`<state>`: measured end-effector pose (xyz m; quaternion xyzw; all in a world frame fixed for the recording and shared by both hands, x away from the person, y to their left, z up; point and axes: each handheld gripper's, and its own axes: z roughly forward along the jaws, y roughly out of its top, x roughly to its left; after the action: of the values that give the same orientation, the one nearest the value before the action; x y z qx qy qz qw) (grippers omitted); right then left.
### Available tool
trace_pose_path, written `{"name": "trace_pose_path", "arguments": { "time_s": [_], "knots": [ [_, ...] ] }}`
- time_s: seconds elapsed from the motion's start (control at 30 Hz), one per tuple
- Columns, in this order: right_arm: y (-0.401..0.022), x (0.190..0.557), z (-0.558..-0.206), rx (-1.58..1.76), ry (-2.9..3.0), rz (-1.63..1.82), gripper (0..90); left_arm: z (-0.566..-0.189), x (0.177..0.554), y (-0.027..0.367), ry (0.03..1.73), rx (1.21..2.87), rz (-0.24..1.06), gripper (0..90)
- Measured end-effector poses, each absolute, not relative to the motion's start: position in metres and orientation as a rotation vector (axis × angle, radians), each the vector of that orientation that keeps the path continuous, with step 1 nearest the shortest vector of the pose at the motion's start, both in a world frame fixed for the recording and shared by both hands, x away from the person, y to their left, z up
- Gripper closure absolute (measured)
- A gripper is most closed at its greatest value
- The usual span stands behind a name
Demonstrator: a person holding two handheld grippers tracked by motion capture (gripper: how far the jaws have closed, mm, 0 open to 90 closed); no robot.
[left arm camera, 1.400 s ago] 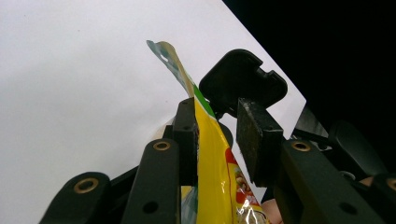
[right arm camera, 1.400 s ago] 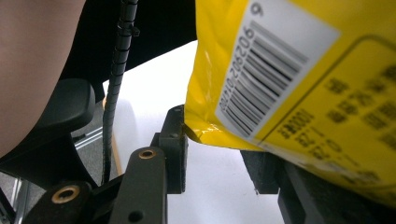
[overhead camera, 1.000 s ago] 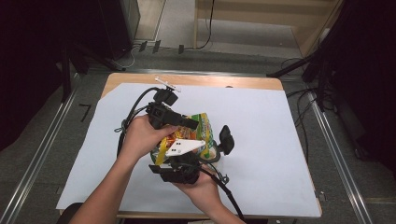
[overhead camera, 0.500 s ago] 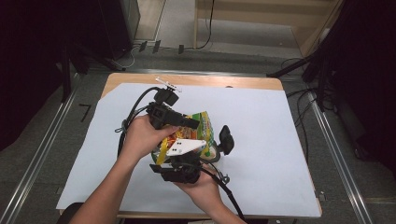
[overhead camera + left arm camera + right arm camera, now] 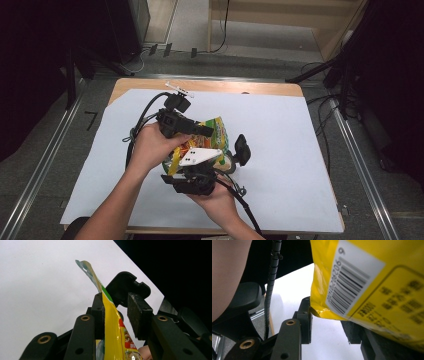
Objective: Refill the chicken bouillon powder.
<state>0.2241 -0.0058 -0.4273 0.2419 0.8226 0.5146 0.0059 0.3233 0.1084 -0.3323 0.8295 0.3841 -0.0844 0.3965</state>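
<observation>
Snack bag, yellow and green with printed food artwork, is held above the middle of the tabletop, between the person's two hands. Ordered by size, the scene is as follows.

Tabletop: a wooden board covered almost fully by a white sheet, with the wood edge showing along the far side.

Left hand: it comes in from the lower left and carries the left hand-held gripper, which points toward the right across the bag's upper part. A black cable loops from its rear over the sheet.

Right hand: it comes up from the bottom edge and carries the right hand-held gripper, which bears a grey three-cornered plate on top and meets the bag from below.

Snack bag, detail: in the left gripper view the sealed top edge stands up between the two jaws. The bag lies against the left pad, while a gap remains at the right pad, so this hand-held gripper is released, not clamped. In the right gripper view the barcode side of the bag lies over the jaws. Its lower corner touches the left jaw; the right jaw is covered by the bag, so it cannot be told whether this hand-held gripper clamps the bag.
</observation>
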Motion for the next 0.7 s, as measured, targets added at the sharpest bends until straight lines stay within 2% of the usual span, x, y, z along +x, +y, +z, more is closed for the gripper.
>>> {"name": "trace_pose_path", "arguments": {
  "time_s": [0.7],
  "knots": [
    [-0.009,0.2299,-0.4313,0.846,2.593,1.695,65.6,-0.3337,0.3247,0.102,0.968,2.127,-0.199,69.2]
  ]
}}
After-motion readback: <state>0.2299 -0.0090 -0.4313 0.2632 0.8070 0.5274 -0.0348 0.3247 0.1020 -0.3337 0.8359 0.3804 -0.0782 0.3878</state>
